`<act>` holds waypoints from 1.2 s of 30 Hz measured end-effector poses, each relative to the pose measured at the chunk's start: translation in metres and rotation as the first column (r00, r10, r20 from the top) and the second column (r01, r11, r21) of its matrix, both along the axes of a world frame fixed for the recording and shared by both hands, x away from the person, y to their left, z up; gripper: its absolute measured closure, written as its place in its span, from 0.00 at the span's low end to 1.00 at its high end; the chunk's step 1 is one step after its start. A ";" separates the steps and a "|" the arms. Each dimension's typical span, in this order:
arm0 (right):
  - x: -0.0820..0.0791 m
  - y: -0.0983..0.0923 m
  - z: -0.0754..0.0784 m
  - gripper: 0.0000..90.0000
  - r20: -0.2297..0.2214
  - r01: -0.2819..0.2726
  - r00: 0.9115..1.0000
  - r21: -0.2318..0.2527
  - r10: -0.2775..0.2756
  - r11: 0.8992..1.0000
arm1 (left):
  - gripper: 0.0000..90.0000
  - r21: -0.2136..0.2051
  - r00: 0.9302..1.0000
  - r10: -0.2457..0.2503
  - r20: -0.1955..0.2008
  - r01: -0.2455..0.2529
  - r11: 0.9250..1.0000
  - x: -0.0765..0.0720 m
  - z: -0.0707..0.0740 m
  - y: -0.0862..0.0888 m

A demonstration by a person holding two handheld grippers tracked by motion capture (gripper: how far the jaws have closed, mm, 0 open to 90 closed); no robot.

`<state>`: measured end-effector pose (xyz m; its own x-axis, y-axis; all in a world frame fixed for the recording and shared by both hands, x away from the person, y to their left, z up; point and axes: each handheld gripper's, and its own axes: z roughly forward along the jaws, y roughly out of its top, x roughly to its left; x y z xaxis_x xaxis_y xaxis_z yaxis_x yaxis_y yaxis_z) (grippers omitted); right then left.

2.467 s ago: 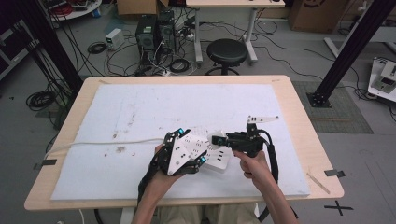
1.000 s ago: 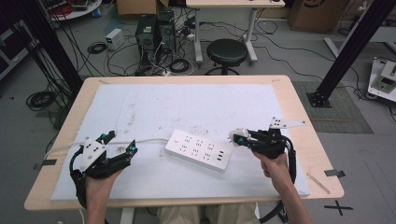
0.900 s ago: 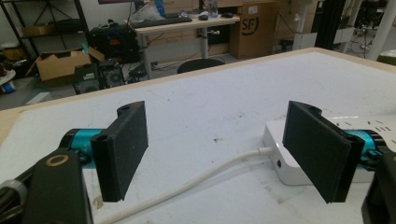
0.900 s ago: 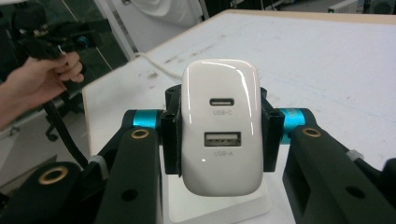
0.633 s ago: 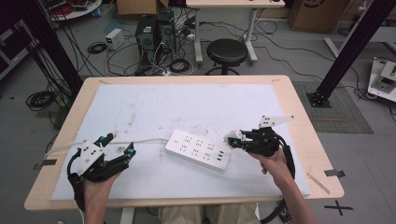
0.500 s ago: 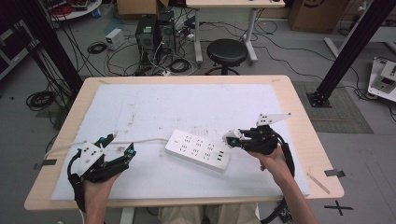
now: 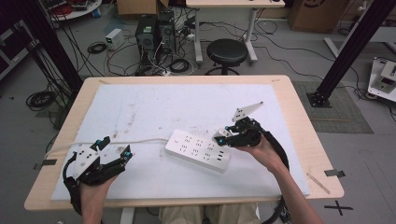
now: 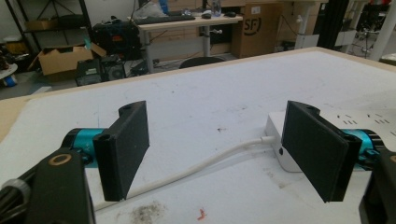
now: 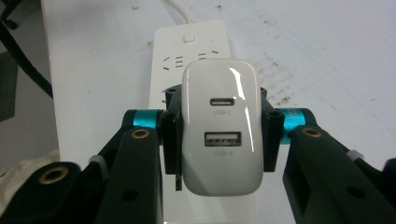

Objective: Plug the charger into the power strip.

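A: Current step? 
B: Right gripper [image 7: 232, 136] fingers clamp the USB charger [image 9: 221, 126], at 3 o'clock of the power strip [image 7: 198, 149] on the table [image 7: 299, 112].

A: Next move? 
B: Align prongs over a socket, press in. Left gripper [image 7: 114, 148] fingers wide apart, empty.

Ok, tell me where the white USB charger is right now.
The USB charger is clamped in the right gripper, right of centre in the high view, just above the right end of the power strip.

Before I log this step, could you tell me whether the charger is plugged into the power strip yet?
Not yet: the right gripper holds the USB charger between its jaws above the power strip, beside its right end.
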<state>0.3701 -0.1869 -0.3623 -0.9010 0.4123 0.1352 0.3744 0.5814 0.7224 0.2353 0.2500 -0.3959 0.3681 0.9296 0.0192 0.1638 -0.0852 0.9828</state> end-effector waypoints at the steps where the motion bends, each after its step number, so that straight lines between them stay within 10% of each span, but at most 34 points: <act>1: 0.001 0.003 0.001 0.70 -0.001 -0.004 1.000 -0.014 0.004 1.000 | 0.26 0.003 1.000 0.006 0.000 -0.006 1.000 0.000 0.000 0.001; 22: 0.014 0.045 -0.006 0.70 -0.049 -0.072 0.997 -0.275 0.061 0.959 | 0.26 0.004 0.999 0.054 -0.011 -0.054 0.999 0.001 -0.007 0.010; 36: 0.015 0.051 -0.009 0.70 -0.050 -0.076 0.997 -0.285 0.064 0.955 | 0.26 0.000 0.999 0.048 -0.011 -0.048 0.999 0.002 -0.009 0.008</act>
<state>0.3853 -0.1358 -0.3712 -0.9253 0.3750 0.0570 0.3505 0.7877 0.5066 0.2373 0.2575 -0.4049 0.3235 0.9461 0.0150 0.1784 -0.0766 0.9810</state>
